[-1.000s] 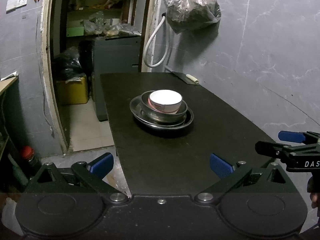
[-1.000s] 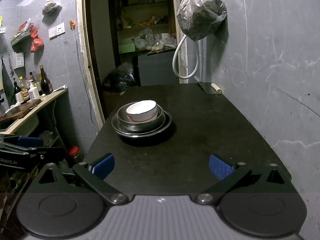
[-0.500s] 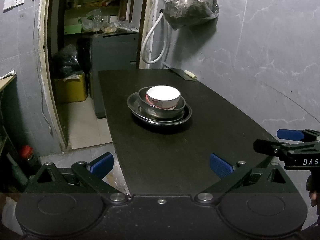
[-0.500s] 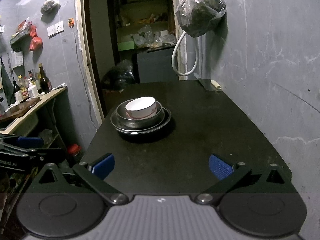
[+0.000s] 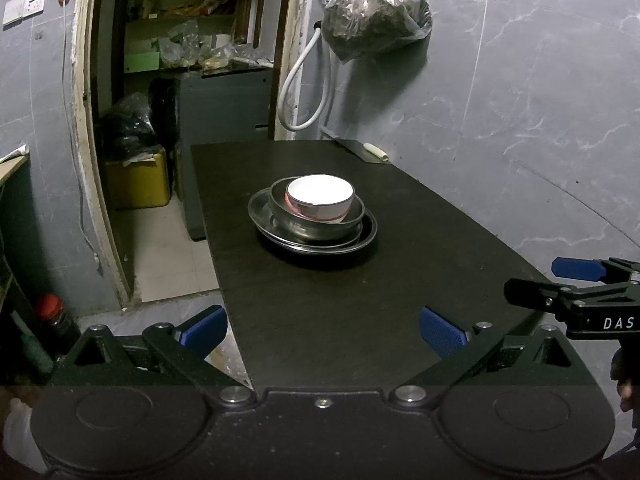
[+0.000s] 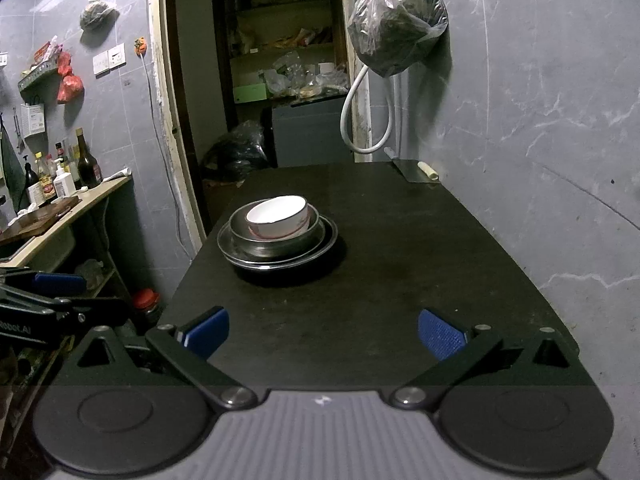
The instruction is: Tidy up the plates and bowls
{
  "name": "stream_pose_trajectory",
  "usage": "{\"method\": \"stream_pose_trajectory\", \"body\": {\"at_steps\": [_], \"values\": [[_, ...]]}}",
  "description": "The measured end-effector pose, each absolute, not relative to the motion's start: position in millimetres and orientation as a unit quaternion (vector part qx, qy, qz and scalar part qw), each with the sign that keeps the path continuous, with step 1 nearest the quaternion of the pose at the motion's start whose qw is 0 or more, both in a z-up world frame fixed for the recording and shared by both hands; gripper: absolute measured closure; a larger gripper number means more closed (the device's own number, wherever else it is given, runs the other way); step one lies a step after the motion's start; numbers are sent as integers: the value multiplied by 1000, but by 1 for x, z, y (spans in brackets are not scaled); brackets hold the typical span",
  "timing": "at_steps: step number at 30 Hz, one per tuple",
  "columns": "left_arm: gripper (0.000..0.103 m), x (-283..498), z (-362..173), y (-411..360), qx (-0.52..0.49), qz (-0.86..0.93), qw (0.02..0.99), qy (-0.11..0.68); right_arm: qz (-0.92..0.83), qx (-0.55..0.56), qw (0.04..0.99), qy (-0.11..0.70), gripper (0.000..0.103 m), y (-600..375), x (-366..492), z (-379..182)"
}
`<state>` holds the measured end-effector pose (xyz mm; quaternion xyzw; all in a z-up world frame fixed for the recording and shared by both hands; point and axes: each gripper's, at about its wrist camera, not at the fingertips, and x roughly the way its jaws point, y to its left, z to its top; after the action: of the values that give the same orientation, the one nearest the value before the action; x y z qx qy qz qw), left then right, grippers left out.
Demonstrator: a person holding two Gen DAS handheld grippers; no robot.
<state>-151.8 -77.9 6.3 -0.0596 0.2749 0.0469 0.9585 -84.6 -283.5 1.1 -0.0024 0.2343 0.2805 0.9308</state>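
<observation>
On the black table (image 5: 400, 280) (image 6: 420, 248) sits one stack: a white bowl (image 5: 320, 197) (image 6: 278, 215) with a red band nested in a metal bowl (image 5: 316, 227) (image 6: 272, 240), which rests on a metal plate (image 5: 370, 232) (image 6: 326, 242). My left gripper (image 5: 323, 328) hangs open over the table's near left corner, well short of the stack, nothing between its blue pads. My right gripper (image 6: 323, 334) is open too, above the near edge, empty. Each gripper shows at the side of the other's view.
A cleaver (image 5: 366, 151) (image 6: 416, 170) lies at the table's far right corner by the grey wall. A dark plastic bag (image 5: 376, 20) (image 6: 396, 28) hangs above it. A doorway (image 5: 180, 80) opens behind the table. A counter with bottles (image 6: 60, 184) stands to the left.
Both grippers stay open and empty; the views shift only slightly. The stack has not moved on the table.
</observation>
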Motion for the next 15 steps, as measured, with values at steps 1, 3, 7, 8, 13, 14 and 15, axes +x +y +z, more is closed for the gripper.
{"method": "stream_pose_trajectory", "body": {"at_steps": [1,3,7,8,13,14,15], "values": [[1,-152,6,-78,-59,47,958,275,281,-2,931,234,0,-284,-85,1],[1,-152,6,-78,-59,47,958,275,280,-2,931,234,0,-284,-85,1],[1,-152,6,-78,-59,46,958,275,280,-2,931,234,0,-284,-85,1],[1,-152,6,-78,-59,47,959,274,280,-2,931,234,0,-284,-85,1],[1,-152,6,-78,-59,47,959,274,280,-2,931,233,0,-285,-85,2],[1,-153,7,-78,-58,46,959,274,280,-2,931,233,0,-285,-85,1],[1,-153,7,-78,-59,45,959,274,280,-2,931,233,0,-285,-85,1]]}}
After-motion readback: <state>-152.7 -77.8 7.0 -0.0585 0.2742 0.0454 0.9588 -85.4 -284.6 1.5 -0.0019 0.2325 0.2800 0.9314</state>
